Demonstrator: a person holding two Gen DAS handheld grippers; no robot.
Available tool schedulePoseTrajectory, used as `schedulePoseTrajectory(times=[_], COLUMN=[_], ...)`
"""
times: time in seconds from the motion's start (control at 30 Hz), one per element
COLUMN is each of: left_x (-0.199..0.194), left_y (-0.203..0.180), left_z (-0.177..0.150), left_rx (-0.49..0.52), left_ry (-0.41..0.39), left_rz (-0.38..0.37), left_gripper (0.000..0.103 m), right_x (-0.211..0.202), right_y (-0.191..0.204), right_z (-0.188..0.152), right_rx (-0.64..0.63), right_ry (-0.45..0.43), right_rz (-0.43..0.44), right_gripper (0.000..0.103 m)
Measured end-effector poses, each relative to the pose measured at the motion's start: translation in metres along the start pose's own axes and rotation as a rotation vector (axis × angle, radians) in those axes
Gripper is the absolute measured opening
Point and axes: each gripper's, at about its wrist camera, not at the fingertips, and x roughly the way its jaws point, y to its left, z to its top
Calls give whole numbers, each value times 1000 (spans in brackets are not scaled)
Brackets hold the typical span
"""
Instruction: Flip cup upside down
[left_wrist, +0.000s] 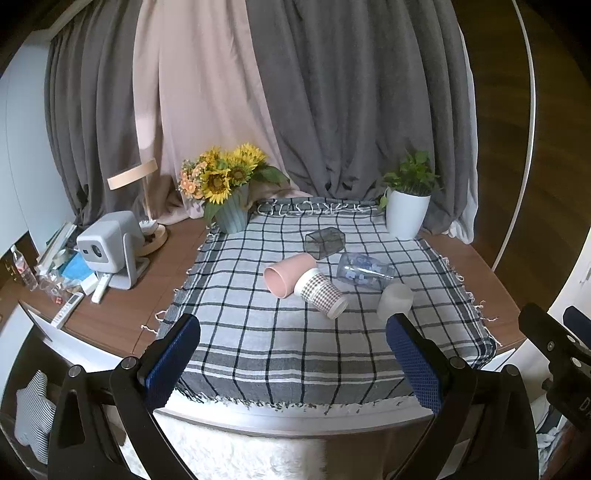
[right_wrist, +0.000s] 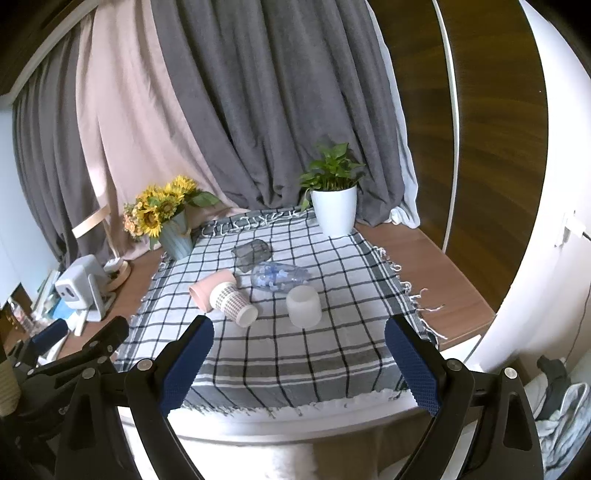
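Observation:
Several cups lie on a checked cloth. A pink cup lies on its side. A houndstooth paper cup lies on its side against it. A clear cup with blue print and a grey clear cup also lie down. A frosted white cup stands upside down. My left gripper and right gripper are open, empty, and near the table's front edge.
A sunflower vase stands at the cloth's back left and a white potted plant at the back right. A projector, lamp and remotes sit on the wooden table left.

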Motion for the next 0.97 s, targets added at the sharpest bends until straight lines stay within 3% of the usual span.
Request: schedulePoseTrajectory(times=[0.97], left_x=[-7], left_y=[-2], left_z=[-2], left_rx=[3], left_ry=[-4], left_rz=[8], left_gripper=[103], right_x=[-10], right_y=[-3], right_z=[-5], right_rx=[-1], right_ry=[-3], right_rz=[-1], right_gripper=[94])
